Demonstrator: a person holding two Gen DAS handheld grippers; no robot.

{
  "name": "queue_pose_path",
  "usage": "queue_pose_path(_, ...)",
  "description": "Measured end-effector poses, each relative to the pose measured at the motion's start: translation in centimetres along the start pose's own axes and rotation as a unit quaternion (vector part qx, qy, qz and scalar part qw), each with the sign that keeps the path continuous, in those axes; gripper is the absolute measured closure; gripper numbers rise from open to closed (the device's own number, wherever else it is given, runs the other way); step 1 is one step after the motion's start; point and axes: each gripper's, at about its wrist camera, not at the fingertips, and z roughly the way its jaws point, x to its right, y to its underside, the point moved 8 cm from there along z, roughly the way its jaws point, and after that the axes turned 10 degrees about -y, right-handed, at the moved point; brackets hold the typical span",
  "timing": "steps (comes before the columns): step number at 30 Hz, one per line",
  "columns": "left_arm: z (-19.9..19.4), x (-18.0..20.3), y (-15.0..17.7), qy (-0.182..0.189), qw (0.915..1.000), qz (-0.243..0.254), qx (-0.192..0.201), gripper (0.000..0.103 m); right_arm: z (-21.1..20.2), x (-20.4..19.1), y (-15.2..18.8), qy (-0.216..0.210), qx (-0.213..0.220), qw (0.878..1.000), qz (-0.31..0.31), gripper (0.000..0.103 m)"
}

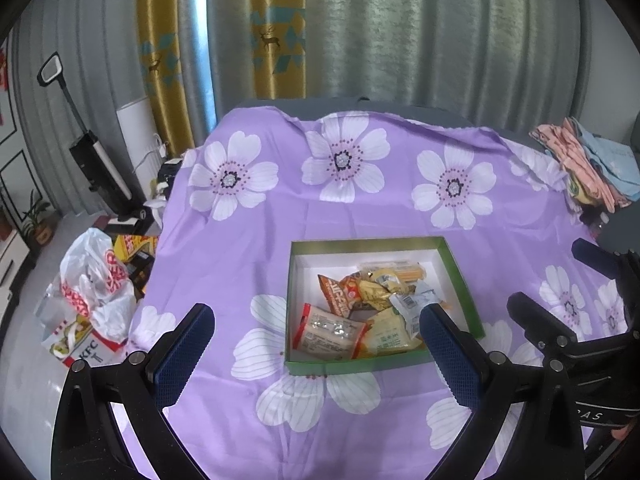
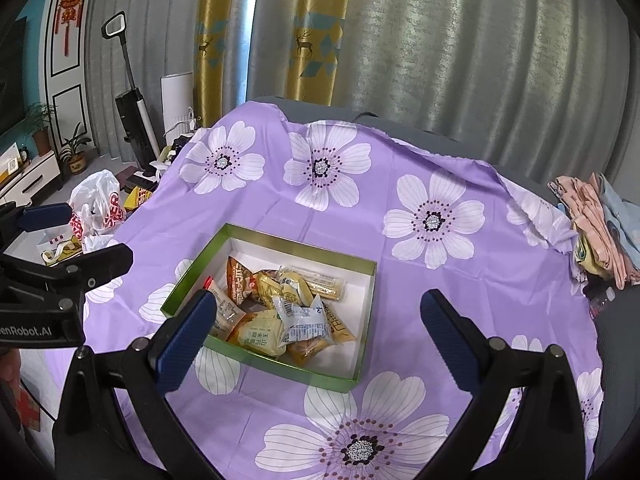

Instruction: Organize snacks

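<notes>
Purple flowered cloth [image 1: 360, 216] under a green box [image 1: 460, 280] of snacks [image 1: 360, 308] (both grippers' fingers wide, empty), grey curtains [image 1: 440, 32] behind.

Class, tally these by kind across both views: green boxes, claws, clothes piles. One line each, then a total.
green box: 1
claws, the left claw and the right claw: 2
clothes pile: 1
Total: 4

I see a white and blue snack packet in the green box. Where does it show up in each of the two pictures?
Left wrist view: the white and blue packet lies at the box's right side, beside the right finger's tip.
Right wrist view: it lies mid-box, toward the near wall.
Shared landmark: the green box on the purple flowered cloth.
</notes>
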Motion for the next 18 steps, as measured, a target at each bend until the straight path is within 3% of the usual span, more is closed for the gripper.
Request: queue_pose_path(18,0.86,-0.2,-0.2,0.001,1.0,-0.003,-0.005,0.001,-0.27,-0.81,-0.74,-0.008,0.005,1.0,-0.004,0.0)
